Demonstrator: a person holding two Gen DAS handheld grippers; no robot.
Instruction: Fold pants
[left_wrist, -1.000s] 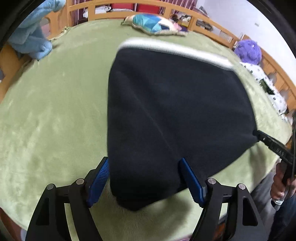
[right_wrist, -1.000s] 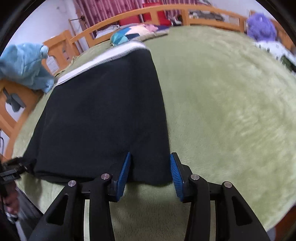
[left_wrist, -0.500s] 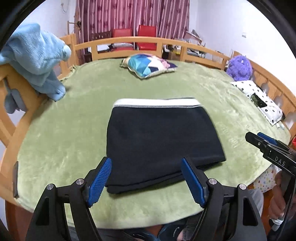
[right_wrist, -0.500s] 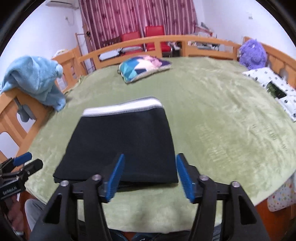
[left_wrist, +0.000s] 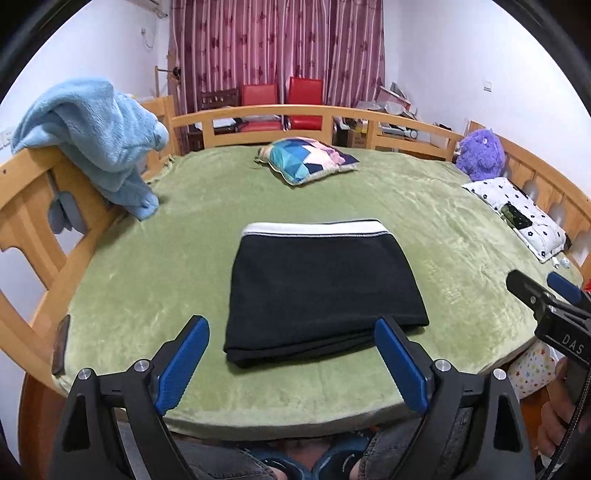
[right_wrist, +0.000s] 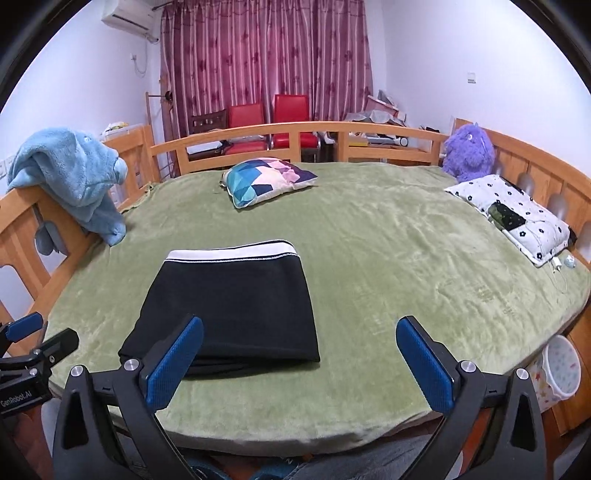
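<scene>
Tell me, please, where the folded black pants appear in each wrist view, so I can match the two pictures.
Left wrist view: the folded black pants lie centre frame on the green blanket, straight ahead.
Right wrist view: the pants lie left of centre, beyond the left finger.
Shared landmark: the colourful pillow lies farther back on the bed in both views.

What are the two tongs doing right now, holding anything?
Left tongs: open, empty, short of the folded pants.
Right tongs: open, empty, also off the pants.
</scene>
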